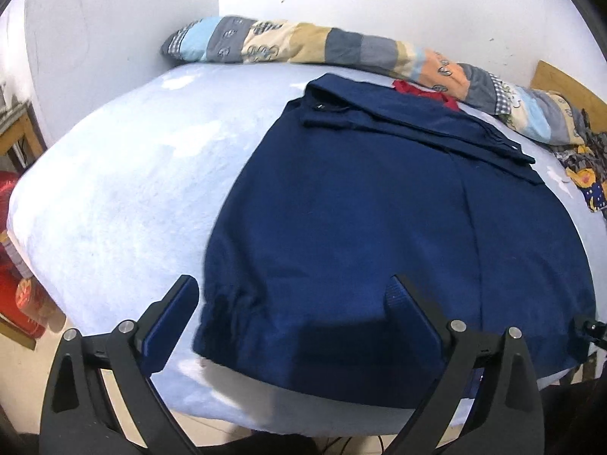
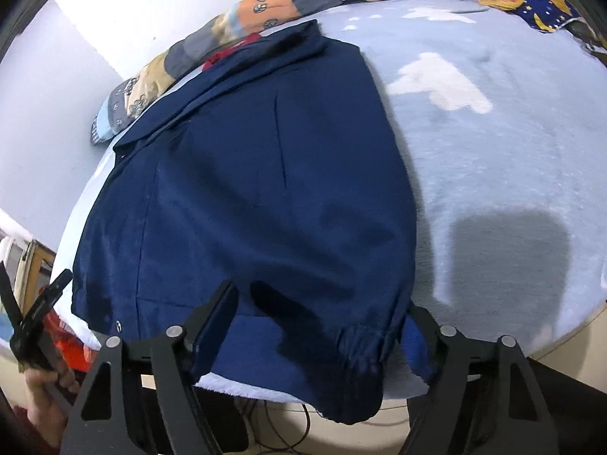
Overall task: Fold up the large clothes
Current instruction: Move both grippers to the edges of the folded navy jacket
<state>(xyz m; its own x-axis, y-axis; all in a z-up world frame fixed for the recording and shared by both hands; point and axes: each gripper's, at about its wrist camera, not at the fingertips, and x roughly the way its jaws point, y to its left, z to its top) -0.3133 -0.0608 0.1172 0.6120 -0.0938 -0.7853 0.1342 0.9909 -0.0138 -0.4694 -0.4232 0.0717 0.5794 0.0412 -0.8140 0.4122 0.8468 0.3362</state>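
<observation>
On the bed [image 1: 114, 174] lies the navy jacket [image 1: 360, 208], its hem over the near edge. Left gripper [image 1: 292, 295] gapes above the hem, empty. Right gripper [image 2: 322, 303] straddles the hem corner, jaws apart, not gripping.

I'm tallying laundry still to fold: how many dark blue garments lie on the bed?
1: a large navy fabric jacket spread flat on the pale blue plush blanket, collar toward the rolled patchwork quilt. Others could be hidden beneath.

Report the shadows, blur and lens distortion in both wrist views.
Left wrist: fisheye bulges the bed; a gripper shadow darkens the navy garment near its hem; slightly soft. Right wrist: same bulge; a blocky shadow falls on the blanket beside the garment; black vignette in corners.
</observation>
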